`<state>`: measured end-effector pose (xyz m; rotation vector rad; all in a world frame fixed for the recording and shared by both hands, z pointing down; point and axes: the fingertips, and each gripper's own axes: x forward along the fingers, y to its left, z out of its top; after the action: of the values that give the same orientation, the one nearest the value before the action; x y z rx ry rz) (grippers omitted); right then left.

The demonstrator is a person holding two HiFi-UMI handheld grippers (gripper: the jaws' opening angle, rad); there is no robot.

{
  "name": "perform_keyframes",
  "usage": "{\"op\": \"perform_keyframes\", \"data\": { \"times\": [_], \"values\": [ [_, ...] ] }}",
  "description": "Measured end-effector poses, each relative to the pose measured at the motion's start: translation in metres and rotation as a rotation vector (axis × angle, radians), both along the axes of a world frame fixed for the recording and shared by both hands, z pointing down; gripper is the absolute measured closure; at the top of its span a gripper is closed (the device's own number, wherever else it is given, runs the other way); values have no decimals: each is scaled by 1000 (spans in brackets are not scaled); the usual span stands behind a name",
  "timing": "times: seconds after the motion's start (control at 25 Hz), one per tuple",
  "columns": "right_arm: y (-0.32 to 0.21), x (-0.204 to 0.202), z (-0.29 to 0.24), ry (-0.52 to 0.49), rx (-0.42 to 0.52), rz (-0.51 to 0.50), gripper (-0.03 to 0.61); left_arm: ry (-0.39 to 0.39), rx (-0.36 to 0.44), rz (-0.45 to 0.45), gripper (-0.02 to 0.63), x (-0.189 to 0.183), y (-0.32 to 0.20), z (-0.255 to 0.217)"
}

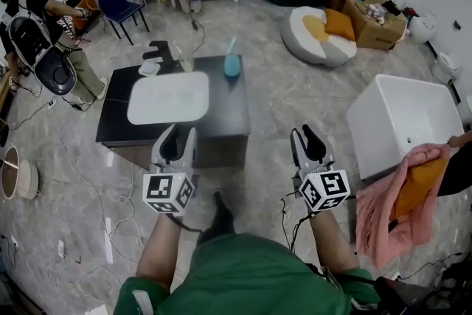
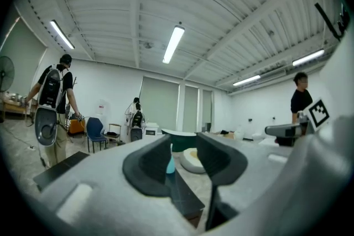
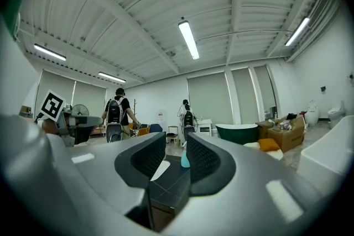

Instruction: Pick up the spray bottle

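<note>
A teal spray bottle [image 1: 231, 63] stands upright at the far edge of a dark low table [image 1: 221, 118], beside a white rectangular basin [image 1: 168, 97]. Both grippers are held level, short of the table's near edge and well apart from the bottle. My left gripper [image 1: 179, 135] has a narrow gap between its jaws with nothing in it. My right gripper [image 1: 307, 136] is also slightly open and empty, off the table's right corner. In the left gripper view the bottle [image 2: 170, 166] shows far off between the jaws of the left gripper [image 2: 183, 143]. The right gripper view shows the bottle [image 3: 185, 160] the same way past the right gripper [image 3: 176, 143].
A white bathtub [image 1: 402, 122] stands to the right with a pink towel [image 1: 398, 203] near it. A person [image 1: 44, 18] with a backpack device stands at far left by a blue chair [image 1: 118, 4]. A round cushion [image 1: 321, 37], boxes [image 1: 372, 18] and floor cables lie around.
</note>
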<state>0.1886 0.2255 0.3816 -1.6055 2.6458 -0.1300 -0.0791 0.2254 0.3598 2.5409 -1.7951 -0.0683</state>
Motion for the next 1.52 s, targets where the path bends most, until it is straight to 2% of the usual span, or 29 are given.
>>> {"op": "perform_keyframes", "data": {
  "times": [0.2, 0.4, 0.76, 1.16, 1.52],
  "values": [
    [-74, -14, 5, 10, -29, 37, 477, 31, -12, 45, 469, -12, -89, 8],
    [-149, -49, -1, 34, -55, 67, 477, 54, -29, 91, 469, -43, -175, 9],
    [-238, -93, 18, 73, -110, 99, 477, 82, -73, 141, 468, -82, -275, 42],
    [-312, -84, 44, 31, -162, 104, 477, 43, -119, 185, 468, -53, -353, 70],
    [-411, -58, 58, -16, -183, 9, 477, -27, -162, 179, 439, -5, -441, 81]
  ]
}}
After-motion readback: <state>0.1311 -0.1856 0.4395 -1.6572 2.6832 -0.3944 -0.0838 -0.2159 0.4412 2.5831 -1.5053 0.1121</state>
